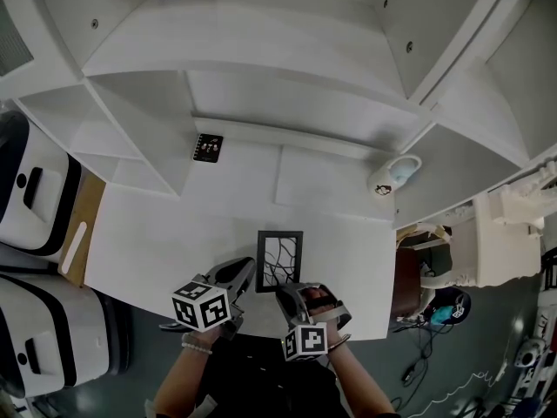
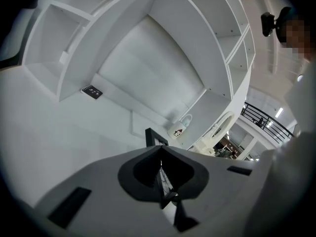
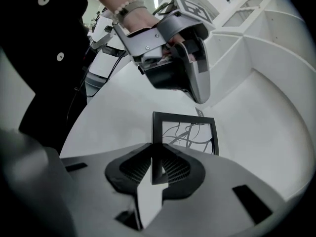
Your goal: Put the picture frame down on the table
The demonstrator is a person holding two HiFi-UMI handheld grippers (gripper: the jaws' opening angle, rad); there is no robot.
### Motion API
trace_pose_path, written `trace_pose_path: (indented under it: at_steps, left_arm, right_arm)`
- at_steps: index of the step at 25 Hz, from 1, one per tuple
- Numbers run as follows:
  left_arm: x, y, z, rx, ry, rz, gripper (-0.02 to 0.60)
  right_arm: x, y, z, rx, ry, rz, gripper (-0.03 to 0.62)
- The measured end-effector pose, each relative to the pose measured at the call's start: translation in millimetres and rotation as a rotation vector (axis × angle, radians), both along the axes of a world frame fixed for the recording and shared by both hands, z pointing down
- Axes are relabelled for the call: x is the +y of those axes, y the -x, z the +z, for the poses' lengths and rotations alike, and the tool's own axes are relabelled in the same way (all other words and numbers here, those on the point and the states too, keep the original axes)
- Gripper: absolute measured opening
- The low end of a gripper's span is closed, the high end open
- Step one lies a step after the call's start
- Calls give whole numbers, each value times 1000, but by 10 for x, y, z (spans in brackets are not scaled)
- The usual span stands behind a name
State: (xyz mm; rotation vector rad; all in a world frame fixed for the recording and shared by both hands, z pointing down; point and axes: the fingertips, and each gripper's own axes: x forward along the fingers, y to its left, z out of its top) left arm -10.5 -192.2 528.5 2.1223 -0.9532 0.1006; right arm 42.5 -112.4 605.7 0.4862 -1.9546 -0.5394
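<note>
A white wooden shelf unit spans the top, with a white table below it. A black rectangular picture frame with a branching line drawing sits low centre, its long axis pointing up toward the shelf unit. The right gripper is clenched on the frame's bottom edge. The left gripper, jaws together and empty, is just left of the frame.

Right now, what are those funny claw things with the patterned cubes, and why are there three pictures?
A person holds two hand tools with jaws, like big tongs. One picture comes from a camera on the person's head, looking down. The other two come from cameras riding on each tool. The right gripper has its jaws shut on the edge of the picture frame. The left gripper hangs beside the frame, jaws together, seemingly empty. Farther back on the white table are a mug and a small black card.
</note>
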Motion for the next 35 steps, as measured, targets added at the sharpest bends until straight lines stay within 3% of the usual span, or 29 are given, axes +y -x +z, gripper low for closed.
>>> trace_pose_path:
  at_steps: [15,22,35]
  left_arm:
    - [42,238,-245,-54,-79,-45,2]
    - [68,350,-373,-31,-91,-86,2]
    - [101,481,-497,-32,-117,-128,3]
  right_arm:
    - [-88,-88,577,69,255,-9,72]
    - [-307,-104,605,96,282,-27,72]
    - [-839,-94,590,44,322,34,72]
